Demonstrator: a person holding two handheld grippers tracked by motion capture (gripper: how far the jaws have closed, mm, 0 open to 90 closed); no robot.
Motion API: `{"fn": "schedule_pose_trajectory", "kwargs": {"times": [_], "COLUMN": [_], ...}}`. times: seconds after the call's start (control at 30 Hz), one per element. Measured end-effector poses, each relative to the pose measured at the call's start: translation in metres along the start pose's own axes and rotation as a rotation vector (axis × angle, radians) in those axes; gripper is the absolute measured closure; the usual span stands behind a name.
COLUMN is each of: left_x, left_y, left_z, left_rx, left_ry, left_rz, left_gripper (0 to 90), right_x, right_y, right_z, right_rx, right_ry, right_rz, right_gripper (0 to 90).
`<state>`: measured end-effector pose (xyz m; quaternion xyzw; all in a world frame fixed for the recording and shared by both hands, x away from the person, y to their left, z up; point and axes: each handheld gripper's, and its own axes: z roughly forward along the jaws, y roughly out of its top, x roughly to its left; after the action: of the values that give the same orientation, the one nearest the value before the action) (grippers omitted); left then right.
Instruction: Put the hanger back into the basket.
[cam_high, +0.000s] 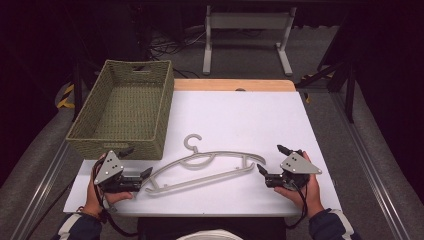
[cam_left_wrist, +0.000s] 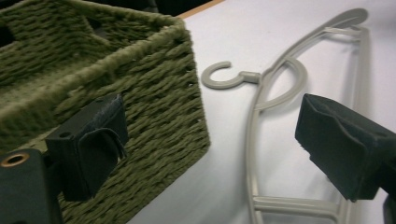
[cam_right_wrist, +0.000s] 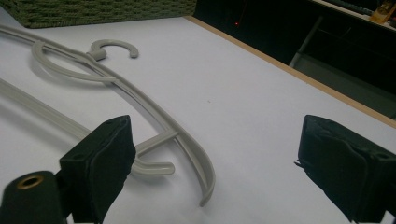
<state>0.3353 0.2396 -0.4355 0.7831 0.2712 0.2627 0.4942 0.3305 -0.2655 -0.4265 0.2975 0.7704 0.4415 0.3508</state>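
A grey plastic clothes hanger (cam_high: 205, 170) lies flat on the white table (cam_high: 240, 120), hook pointing away from me. My left gripper (cam_high: 134, 162) rests at the hanger's left end, open, with nothing between its jaws. In the left gripper view the hanger (cam_left_wrist: 261, 107) runs between the spread fingers (cam_left_wrist: 93, 149). My right gripper (cam_high: 272, 159) sits open just right of the hanger's right tip. The right gripper view shows that tip (cam_right_wrist: 205, 182) curving down between the wide jaws, untouched.
A green woven basket (cam_high: 125, 107) stands at the table's back left, close to my left gripper; its corner (cam_left_wrist: 140, 93) looms in the left gripper view. A wooden strip (cam_high: 232, 85) edges the table's far side. A white frame (cam_high: 247, 35) stands on the floor beyond.
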Motion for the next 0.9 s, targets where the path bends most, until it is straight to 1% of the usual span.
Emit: {"fn": "schedule_pose_trajectory", "kwargs": {"times": [0.03,0.1,0.13,0.17,0.2,0.27,0.3,0.33,0.37,0.4,0.43,0.47,0.53,0.57,0.6,0.63,0.67,0.7,0.77,0.83,0.87,0.9], "left_x": [0.0,-0.001,-0.002,-0.003,-0.003,-0.004,-0.004,-0.005,-0.005,-0.005,-0.006,-0.008,-0.011,-0.012,-0.012,-0.014,-0.016,-0.017,-0.018,-0.02,-0.02,-0.019], "left_y": [0.0,0.001,0.002,0.003,0.003,0.007,0.009,0.012,0.012,0.016,0.018,0.021,0.022,0.023,0.023,0.023,0.024,0.025,0.026,0.028,0.028,0.031], "left_z": [0.0,0.003,0.006,0.007,0.009,0.016,0.019,0.023,0.023,0.028,0.033,0.038,0.046,0.051,0.051,0.056,0.063,0.067,0.075,0.083,0.083,0.09], "left_rx": [0.0,0.02,0.047,0.055,0.06,0.119,0.138,0.167,0.167,0.21,0.252,0.305,0.366,0.395,0.395,0.427,0.463,0.486,0.504,0.528,0.528,0.545], "left_ry": [0.0,-0.026,-0.028,-0.036,-0.057,-0.068,-0.083,-0.087,-0.087,-0.104,-0.136,-0.142,-0.169,-0.192,-0.192,-0.196,-0.195,-0.192,-0.21,-0.205,-0.205,-0.205], "left_rz": [0.0,-0.014,-0.017,-0.012,-0.015,-0.014,-0.01,-0.002,-0.002,-0.003,-0.009,0.0,0.009,0.021,0.021,0.031,0.034,0.041,0.042,0.053,0.053,0.06], "left_gripper": [11.2,12.2,13.6,14.5,14.5,15.4,15.6,17.8,18.8,19.4,19.4,22.8,24.4,27.9,29.4,29.4,33.0,36.4,40.9,44.5,47.5,48.3], "right_x": [0.0,-0.001,-0.001,-0.001,-0.001,-0.001,0.0,0.0,0.0,0.001,0.001,0.002,0.004,0.004,0.004,0.004,0.004,0.004,0.003,0.003,0.004,0.004], "right_y": [0.0,-0.001,-0.001,-0.001,-0.001,0.0,0.0,-0.001,0.0,0.0,0.0,0.001,0.0,-0.001,-0.001,-0.001,-0.001,-0.001,-0.001,-0.002,-0.002,-0.002], "right_z": [0.0,0.001,0.001,0.001,0.002,0.004,0.005,0.006,0.007,0.009,0.009,0.01,0.013,0.014,0.014,0.014,0.014,0.014,0.014,0.014,0.015,0.015], "right_rx": [0.0,0.013,0.015,0.016,0.018,0.026,0.032,0.039,0.046,0.048,0.048,0.048,0.063,0.069,0.075,0.075,0.077,0.076,0.077,0.083,0.089,0.091], "right_ry": [0.0,0.003,0.004,0.009,0.009,0.011,0.013,0.016,0.018,0.021,0.021,0.026,0.041,0.046,0.047,0.047,0.049,0.047,0.048,0.05,0.056,0.059], "right_rz": [0.0,0.002,0.006,0.011,0.013,0.009,0.008,0.005,0.001,0.002,0.002,-0.003,-0.016,-0.019,-0.017,-0.017,-0.021,-0.02,-0.018,-0.017,-0.016,-0.019], "right_gripper": [11.3,11.5,11.5,11.5,11.6,11.6,11.7,11.9,12.2,12.2,12.2,12.3,12.4,12.5,12.7,12.7,12.9,12.9,12.9,12.9,13.1,13.1]}}
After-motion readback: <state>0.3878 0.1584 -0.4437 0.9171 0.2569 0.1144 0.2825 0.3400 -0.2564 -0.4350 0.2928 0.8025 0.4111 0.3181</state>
